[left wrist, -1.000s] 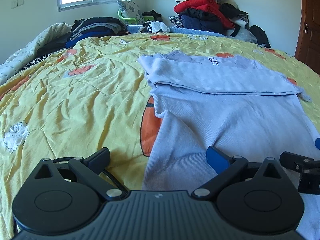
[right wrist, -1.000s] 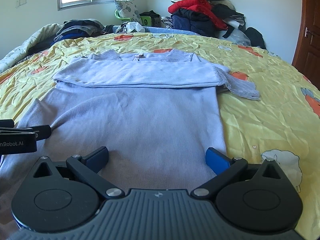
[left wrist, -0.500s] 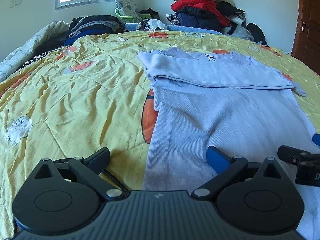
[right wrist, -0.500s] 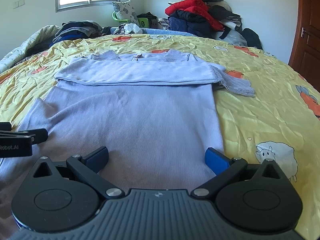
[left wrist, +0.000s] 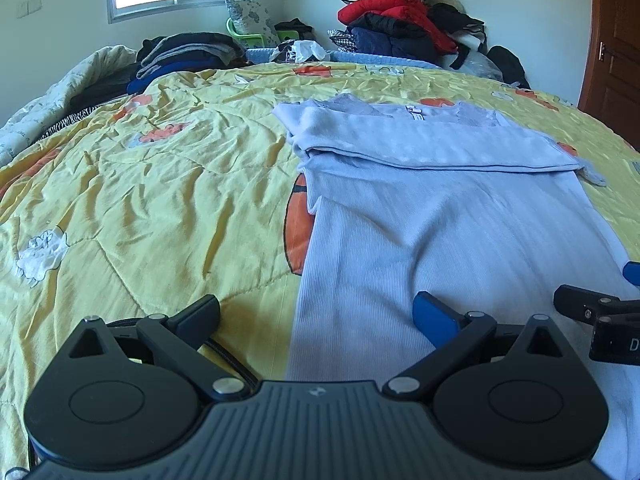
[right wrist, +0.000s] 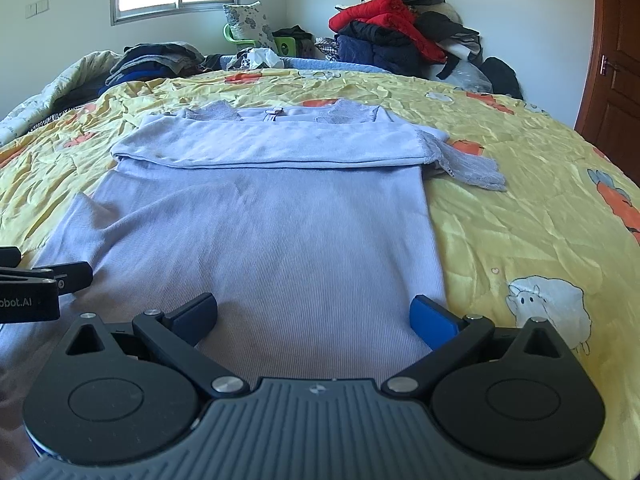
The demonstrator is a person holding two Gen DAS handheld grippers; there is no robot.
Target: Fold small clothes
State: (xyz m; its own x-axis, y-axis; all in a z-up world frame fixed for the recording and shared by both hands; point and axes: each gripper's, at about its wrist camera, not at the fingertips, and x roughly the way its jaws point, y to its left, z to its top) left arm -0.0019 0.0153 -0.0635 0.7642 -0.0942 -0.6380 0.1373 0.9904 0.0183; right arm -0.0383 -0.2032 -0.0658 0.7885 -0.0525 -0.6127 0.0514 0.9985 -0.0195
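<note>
Showing "bot.AI" on left tool (right wrist: 44, 288)

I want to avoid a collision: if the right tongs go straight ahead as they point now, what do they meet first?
Most likely the lilac top, spread under the open right tongs; further on, its folded-over sleeve band. Nothing hard shows in that line, though height above the cloth is unclear.

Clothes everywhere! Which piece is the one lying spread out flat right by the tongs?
The lilac top, sleeves folded across its chest, lying flat on the yellow quilt. The other clothes sit bunched in heaps at the far end.
</note>
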